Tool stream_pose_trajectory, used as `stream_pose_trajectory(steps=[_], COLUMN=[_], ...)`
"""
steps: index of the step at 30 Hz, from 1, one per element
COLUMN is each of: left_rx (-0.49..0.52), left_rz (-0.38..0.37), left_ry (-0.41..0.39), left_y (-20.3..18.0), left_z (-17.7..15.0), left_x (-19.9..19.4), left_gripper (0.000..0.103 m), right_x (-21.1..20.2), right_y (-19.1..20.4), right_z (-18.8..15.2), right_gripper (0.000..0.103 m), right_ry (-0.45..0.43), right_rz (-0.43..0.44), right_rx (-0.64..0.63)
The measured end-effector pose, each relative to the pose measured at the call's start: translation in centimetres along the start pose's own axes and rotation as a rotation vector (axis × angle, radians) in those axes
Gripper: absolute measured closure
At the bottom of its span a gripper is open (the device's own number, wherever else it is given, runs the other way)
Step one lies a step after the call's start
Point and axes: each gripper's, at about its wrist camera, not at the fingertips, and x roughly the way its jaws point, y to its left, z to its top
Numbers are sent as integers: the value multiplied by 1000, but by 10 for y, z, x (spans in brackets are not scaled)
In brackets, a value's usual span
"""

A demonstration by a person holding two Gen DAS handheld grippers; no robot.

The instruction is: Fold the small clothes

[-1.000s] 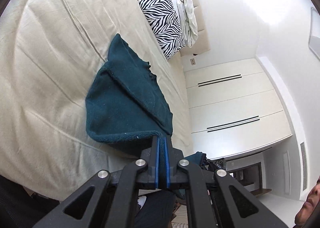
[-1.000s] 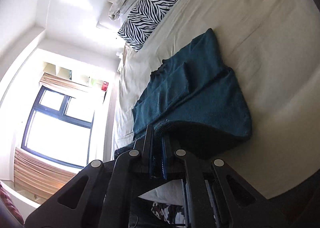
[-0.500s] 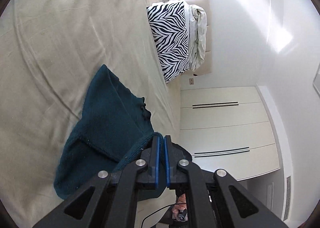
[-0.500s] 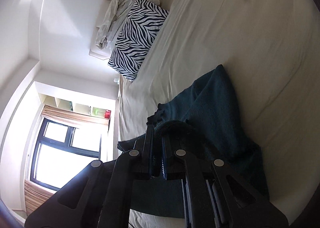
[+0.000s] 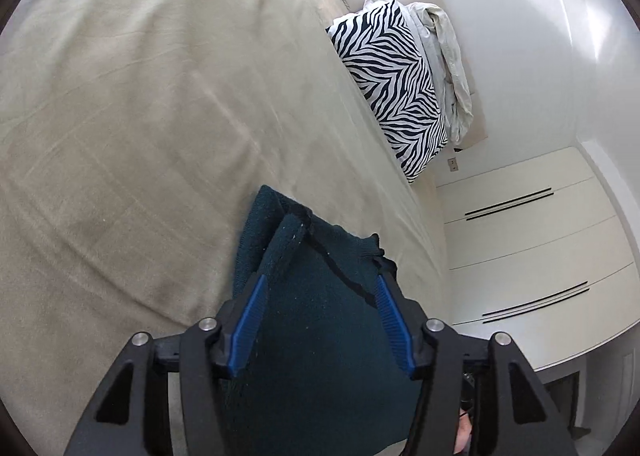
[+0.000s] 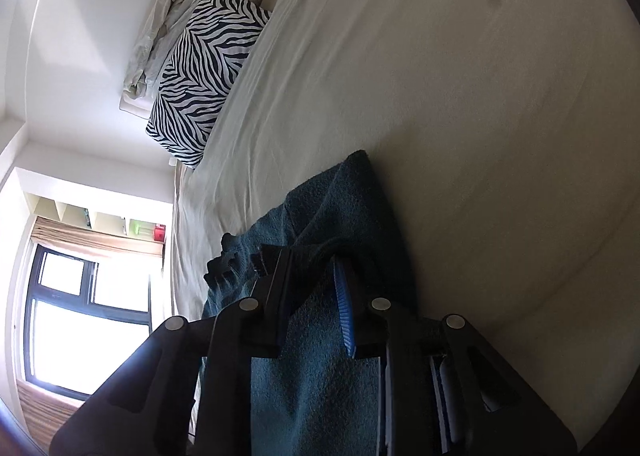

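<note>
A dark teal knitted garment (image 5: 320,296) lies folded over on the beige bed sheet (image 5: 140,115). My left gripper (image 5: 318,288) is open, its blue pads spread to either side just above the cloth. In the right wrist view the same garment (image 6: 344,207) lies under my right gripper (image 6: 310,268), which is also open with the cloth between and below its fingers. Neither gripper grips the cloth. The near part of the garment is hidden by the gripper bodies.
A zebra-print pillow (image 5: 396,83) with a pale crumpled cloth (image 5: 448,55) stands at the head of the bed. White wardrobe doors (image 5: 520,248) are beside the bed. A window (image 6: 80,320) is on the other side.
Both grippers were shut on the garment's edge and carried it forward over itself. Now both have opened and let the cloth go onto the bed.
</note>
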Motion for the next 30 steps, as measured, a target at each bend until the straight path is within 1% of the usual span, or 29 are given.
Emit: stream_pose_trajectory(steps=[1, 2, 3, 4, 6, 9, 11, 13, 16, 17, 20, 22, 23, 24, 25, 27, 30], left_rx=[40, 79, 119, 163, 253, 373, 421, 454, 500, 508, 511, 502, 500, 501, 504, 511, 515], left_rz=[22, 45, 76, 108, 169, 251, 293, 324, 362, 369, 377, 379, 382, 385, 386, 386, 388], left_ry=[3, 6, 2, -5, -30, -48, -44, -35, -25, -24, -20, -22, -25, -26, -28, -30, -29], left_y=[-5, -10, -16, -22, -32, -45, -47, -46, -46, -45, -44, -43, -44, -43, -44, -45, -46], left_z=[-3, -5, -6, -7, -11, -17, -20, -21, -25, -27, -30, -29, -29, -28, -28, -29, -28], left_x=[2, 5, 8, 10, 14, 26, 34, 42, 52, 54, 57, 56, 56, 55, 54, 53, 53], left_gripper=[44, 44, 44, 44, 44, 45, 49, 58, 63, 64, 71, 76, 78, 82, 84, 84, 84], right_x=[0, -5, -8, -13, -26, -36, -38, -43, -41, -48, -41, -35, -31, -29, -28, -28, -32], right_y=[6, 13, 20, 28, 49, 66, 71, 69, 64, 57, 52, 48, 47, 46, 46, 49, 52], right_z=[0, -2, -3, -5, -9, -12, -13, -16, -22, -32, -40, -45, -45, -47, -49, -54, -61], right_gripper=[73, 54, 39, 38, 38, 38, 38, 38, 39, 40, 42, 46, 52, 61, 64, 69, 70], right_ry=[-1, -5, -15, -28, -51, -92, -110, -116, -109, -105, -86, -71, -60, -49, -48, -57, -63], right_rz=[-9, -18, -26, -39, -99, -197, -248, -295, -349, -366, -403, -418, -419, -419, -427, -445, -455], right_rx=[-25, -52, -80, -112, -198, -301, -353, -390, -447, -469, -517, -529, -532, -536, -544, -568, -581])
